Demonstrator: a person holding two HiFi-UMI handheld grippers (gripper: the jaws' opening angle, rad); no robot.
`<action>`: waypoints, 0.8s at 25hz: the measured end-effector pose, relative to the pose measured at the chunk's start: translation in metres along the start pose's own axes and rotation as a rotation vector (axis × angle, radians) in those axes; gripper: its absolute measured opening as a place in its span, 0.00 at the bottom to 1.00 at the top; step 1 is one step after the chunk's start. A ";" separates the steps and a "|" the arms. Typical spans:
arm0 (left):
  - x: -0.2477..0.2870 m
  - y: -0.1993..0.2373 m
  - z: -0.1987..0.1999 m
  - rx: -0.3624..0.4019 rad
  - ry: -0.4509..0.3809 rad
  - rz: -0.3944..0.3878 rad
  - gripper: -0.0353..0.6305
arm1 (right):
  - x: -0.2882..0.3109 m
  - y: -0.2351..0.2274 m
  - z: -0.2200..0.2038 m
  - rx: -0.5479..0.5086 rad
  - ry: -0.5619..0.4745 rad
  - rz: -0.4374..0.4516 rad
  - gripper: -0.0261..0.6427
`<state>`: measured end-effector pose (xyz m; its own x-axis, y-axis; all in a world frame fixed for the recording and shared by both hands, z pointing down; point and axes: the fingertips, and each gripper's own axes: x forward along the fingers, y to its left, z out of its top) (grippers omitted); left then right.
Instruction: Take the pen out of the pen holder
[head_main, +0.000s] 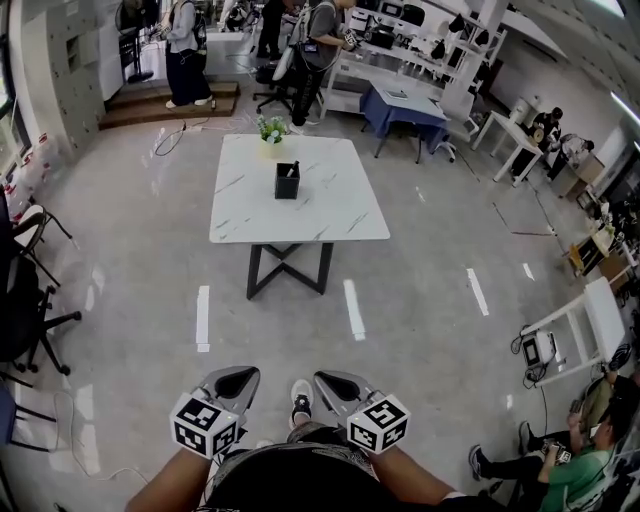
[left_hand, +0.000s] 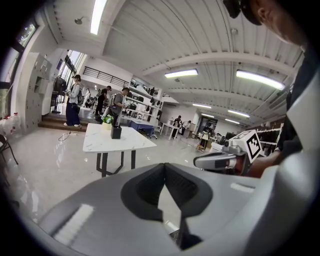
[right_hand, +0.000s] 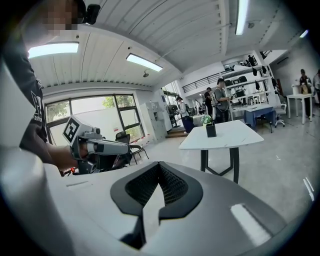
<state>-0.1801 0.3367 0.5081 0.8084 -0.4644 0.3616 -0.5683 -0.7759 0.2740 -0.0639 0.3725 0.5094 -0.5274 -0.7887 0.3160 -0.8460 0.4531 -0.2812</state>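
Approach step, we judge: nothing is reached for yet. We hold the left gripper (head_main: 236, 381) low by the body, its jaws pressed together with nothing between them. Well ahead stands the white marble-topped table on black legs (head_main: 330, 215). On it sits the black square pen holder (head_main: 287, 181), on our side of a small green potted plant (head_main: 271, 129). The right gripper (head_main: 338, 384) is likewise closed and empty. Next we need to walk up, spread one pair of jaws and come down over the holder's top. The pen is too small to pick out from here; we presume it stands inside the holder.
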 end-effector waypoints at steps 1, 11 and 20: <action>0.006 0.003 0.006 0.007 -0.002 0.000 0.14 | 0.005 -0.006 0.005 -0.003 -0.004 0.005 0.04; 0.076 0.044 0.081 0.047 -0.052 0.043 0.14 | 0.051 -0.083 0.073 -0.034 -0.045 0.040 0.04; 0.133 0.063 0.104 0.030 -0.056 0.088 0.14 | 0.077 -0.145 0.100 -0.044 -0.033 0.082 0.04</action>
<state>-0.0929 0.1815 0.4807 0.7632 -0.5540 0.3324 -0.6335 -0.7428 0.2166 0.0265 0.2047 0.4836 -0.5928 -0.7611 0.2634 -0.8030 0.5339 -0.2646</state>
